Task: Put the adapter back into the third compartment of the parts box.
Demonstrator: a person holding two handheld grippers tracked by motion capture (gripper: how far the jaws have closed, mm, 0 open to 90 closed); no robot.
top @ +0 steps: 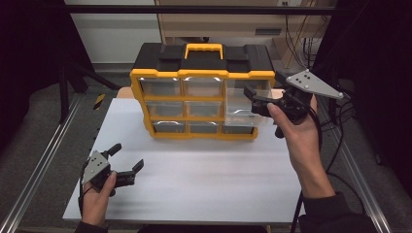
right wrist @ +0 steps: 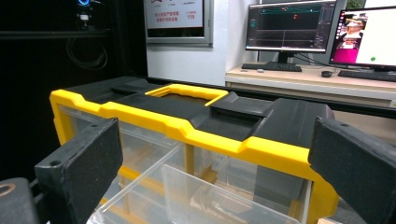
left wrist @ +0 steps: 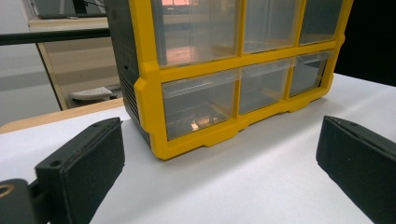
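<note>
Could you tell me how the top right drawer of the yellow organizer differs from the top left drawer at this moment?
The top right drawer is pulled out toward the person, while the top left drawer sits flush in the yellow organizer. The right gripper hangs open at the top right drawer; nothing is near the top left drawer, and the left gripper rests far off. Both drawers are clear plastic.

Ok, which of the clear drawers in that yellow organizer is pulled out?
The top drawer of the right column, just in front of the right claw. It juts forward from the yellow organizer; the other clear drawers sit flush in the frame.
</note>
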